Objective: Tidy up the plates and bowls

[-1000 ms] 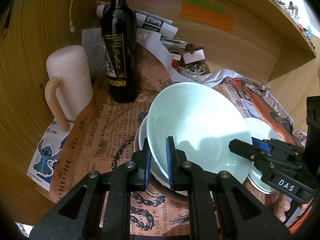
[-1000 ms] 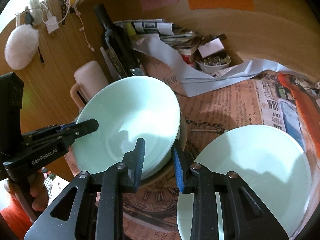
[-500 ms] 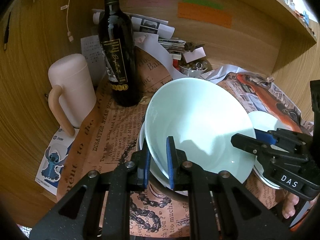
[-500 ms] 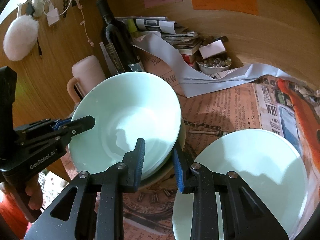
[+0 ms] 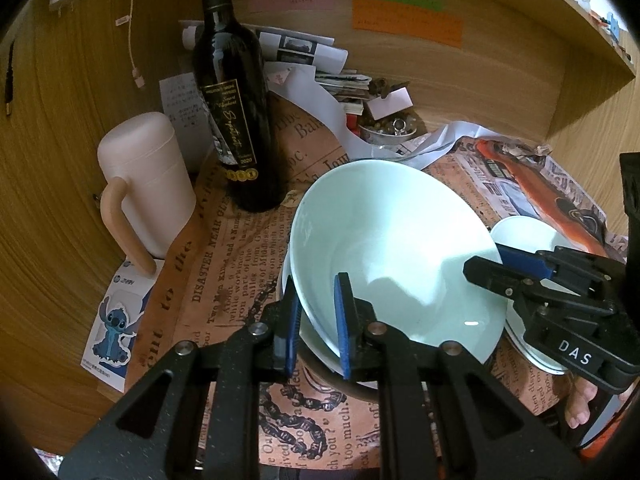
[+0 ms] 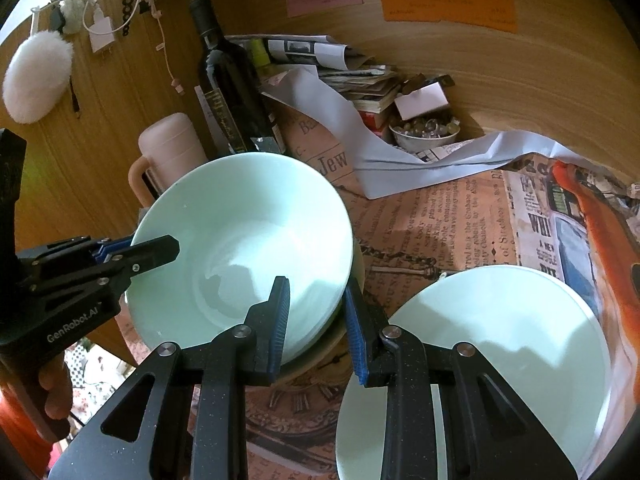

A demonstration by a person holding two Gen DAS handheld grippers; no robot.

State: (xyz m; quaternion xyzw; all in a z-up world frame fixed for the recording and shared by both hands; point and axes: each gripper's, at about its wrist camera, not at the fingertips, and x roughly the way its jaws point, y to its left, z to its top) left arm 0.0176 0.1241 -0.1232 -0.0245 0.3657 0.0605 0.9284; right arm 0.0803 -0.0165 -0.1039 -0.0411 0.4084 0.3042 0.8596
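My left gripper [image 5: 318, 322] straddles the near rim of the pale green bowl [image 5: 396, 256], one blue pad inside the bowl and one outside. The jaws are narrowed around that rim, but I cannot tell whether the pads press on it or only flank it. My right gripper [image 6: 316, 320] brackets the opposite rim of the same bowl [image 6: 240, 248] in the same way, one pad over the inside and one outside; a clear gap shows between them, and again I cannot tell whether they grip.

The bowl is tilted, nested in a stack of other dishes [image 5: 320, 354] on the newspaper-covered table [image 5: 224, 264]. Just beyond the bowl, on its far side, stands a dark wine bottle [image 5: 234, 92]. Beside the bowl, on my left, next to the bottle, is a pink lidded mug [image 5: 146, 184]. A pale green plate [image 6: 492, 356] lies flat just beside the bowl, on my right, partly under my right gripper. Farther back from the bowl, against the wooden wall, sits a small dish of beads [image 6: 424, 134] among piled papers [image 6: 344, 68].
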